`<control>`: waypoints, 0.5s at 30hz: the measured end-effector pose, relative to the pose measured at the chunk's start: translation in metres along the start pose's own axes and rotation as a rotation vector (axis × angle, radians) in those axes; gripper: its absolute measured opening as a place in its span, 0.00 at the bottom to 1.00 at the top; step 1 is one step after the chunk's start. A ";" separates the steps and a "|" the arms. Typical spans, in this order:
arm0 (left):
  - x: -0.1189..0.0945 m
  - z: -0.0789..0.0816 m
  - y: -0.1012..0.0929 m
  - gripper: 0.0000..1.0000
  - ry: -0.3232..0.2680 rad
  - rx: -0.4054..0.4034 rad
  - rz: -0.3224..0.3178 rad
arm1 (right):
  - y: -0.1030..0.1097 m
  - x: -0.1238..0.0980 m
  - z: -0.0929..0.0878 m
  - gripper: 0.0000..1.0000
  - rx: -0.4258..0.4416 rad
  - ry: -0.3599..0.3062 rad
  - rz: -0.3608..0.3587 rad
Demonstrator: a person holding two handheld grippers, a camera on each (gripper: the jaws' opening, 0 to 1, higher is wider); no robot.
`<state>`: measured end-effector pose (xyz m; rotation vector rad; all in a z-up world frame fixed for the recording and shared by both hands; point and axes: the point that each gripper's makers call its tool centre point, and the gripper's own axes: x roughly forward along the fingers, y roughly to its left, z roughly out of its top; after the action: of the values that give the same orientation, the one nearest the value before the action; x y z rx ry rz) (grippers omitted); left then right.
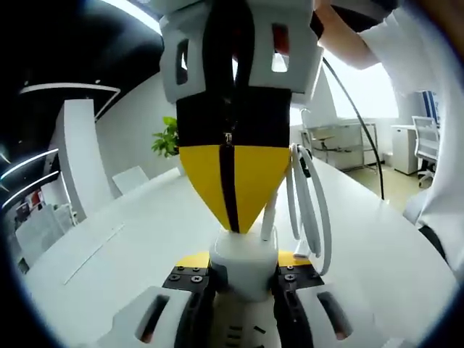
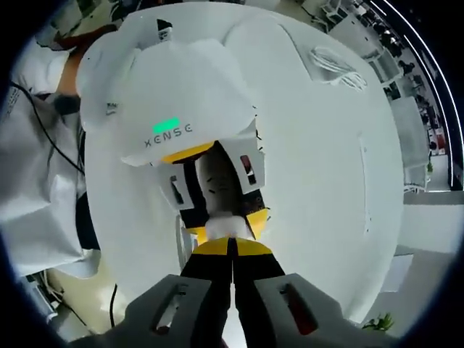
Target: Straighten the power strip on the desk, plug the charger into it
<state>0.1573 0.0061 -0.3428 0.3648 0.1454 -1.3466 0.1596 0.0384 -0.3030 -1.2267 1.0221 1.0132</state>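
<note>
Desk (image 1: pixel 130 217): broad white top, smooth and matte, with a rounded edge in the right gripper view; a faint straight seam runs across its left part in the left gripper view.
Power strip (image 1: pixel 243 330): white plastic, lying on the desk between the left gripper's jaws at the bottom of the left gripper view; only its near end shows, so which way its long axis runs is unclear.
Cable (image 1: pixel 308 210): white, glossy, hanging in loose loops just beside the charger on its right.
Left gripper (image 1: pixel 243 279): black jaws with yellow pads, closed against both sides of the charger.
Right gripper (image 2: pixel 233 250): yellow, wedge-shaped tips with a black seam, pressed together; in the left gripper view the wedge comes down from above, tip touching the charger's top. Whether it pinches anything cannot be told.
Charger (image 1: pixel 243 261): white, smooth, rounded block standing upright over the power strip, long axis vertical.
Plant (image 1: pixel 167 138): green leaves at the desk's far edge.
</note>
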 end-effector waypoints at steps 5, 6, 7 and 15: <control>0.000 0.000 0.000 0.32 -0.003 0.004 0.001 | 0.000 0.001 0.002 0.01 -0.004 0.043 -0.007; 0.000 0.000 0.000 0.32 -0.004 0.004 0.001 | 0.000 0.001 0.001 0.01 -0.015 0.046 -0.004; 0.000 0.000 0.000 0.32 -0.004 0.003 0.002 | -0.001 0.000 0.001 0.01 -0.017 0.046 0.000; 0.000 0.000 0.000 0.32 -0.004 -0.008 0.006 | 0.000 0.000 0.000 0.01 -0.027 0.008 0.040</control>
<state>0.1575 0.0062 -0.3430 0.3556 0.1465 -1.3399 0.1591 0.0383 -0.3027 -1.2368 1.0456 1.0568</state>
